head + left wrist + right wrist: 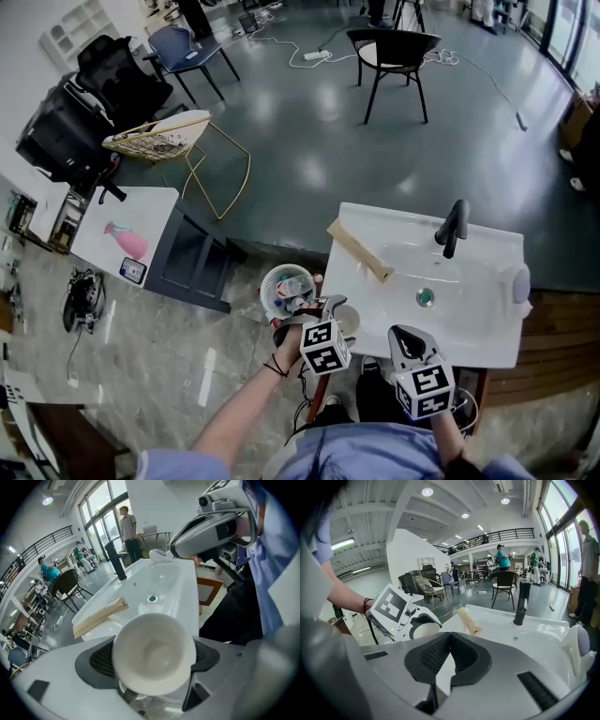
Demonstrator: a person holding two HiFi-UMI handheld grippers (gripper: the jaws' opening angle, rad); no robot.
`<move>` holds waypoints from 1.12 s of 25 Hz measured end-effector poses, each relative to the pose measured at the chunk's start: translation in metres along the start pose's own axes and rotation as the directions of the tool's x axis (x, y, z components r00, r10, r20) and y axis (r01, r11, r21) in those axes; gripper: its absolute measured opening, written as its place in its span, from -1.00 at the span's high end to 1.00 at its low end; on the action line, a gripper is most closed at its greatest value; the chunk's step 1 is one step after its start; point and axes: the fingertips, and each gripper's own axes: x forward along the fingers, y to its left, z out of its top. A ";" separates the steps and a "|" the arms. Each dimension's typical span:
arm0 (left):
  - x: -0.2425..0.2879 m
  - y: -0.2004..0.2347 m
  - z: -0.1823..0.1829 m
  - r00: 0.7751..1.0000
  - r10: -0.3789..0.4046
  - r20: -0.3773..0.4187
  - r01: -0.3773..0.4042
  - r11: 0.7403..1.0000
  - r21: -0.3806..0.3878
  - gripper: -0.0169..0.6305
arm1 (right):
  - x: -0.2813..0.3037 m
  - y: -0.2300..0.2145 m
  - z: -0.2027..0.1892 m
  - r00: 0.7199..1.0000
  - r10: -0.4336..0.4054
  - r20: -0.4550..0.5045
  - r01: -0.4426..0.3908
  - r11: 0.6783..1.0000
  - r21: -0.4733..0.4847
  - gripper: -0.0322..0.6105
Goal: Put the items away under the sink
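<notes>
Clamping an empty white cup [153, 654], left claw [154, 660].

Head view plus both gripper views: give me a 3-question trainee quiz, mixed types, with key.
1. Multiple choice: what does the left gripper hold? A) a white cup B) a sponge C) a spray bottle
2. True or false: the right gripper has its jaws together with nothing between them.
3. Fill in: the faucet on the sink is ___ in colour.

Key: 1 A; 2 true; 3 black.
</notes>
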 end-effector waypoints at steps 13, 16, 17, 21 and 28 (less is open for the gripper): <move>-0.010 -0.002 0.002 0.999 0.041 0.021 -0.040 0.997 -0.059 -0.35 | -0.003 0.003 -0.003 1.000 -0.012 -0.004 0.012 1.000 0.005 0.85; -0.019 0.000 0.006 0.998 0.050 0.030 -0.048 0.997 -0.066 -0.35 | -0.004 0.005 -0.003 1.000 -0.012 0.001 0.011 1.000 0.006 0.85; -0.021 -0.001 0.007 0.998 0.049 0.033 -0.047 0.997 -0.067 -0.35 | -0.004 0.006 -0.003 1.000 -0.012 0.003 0.012 1.000 0.006 0.85; -0.029 -0.009 0.013 0.998 0.040 0.047 -0.037 0.997 -0.070 -0.35 | -0.008 0.010 -0.005 1.000 -0.015 0.009 0.015 1.000 0.006 0.85; -0.047 -0.032 0.016 0.998 0.019 0.066 -0.015 0.998 -0.064 -0.35 | -0.019 0.022 -0.006 0.999 -0.028 0.026 0.028 1.000 0.004 0.85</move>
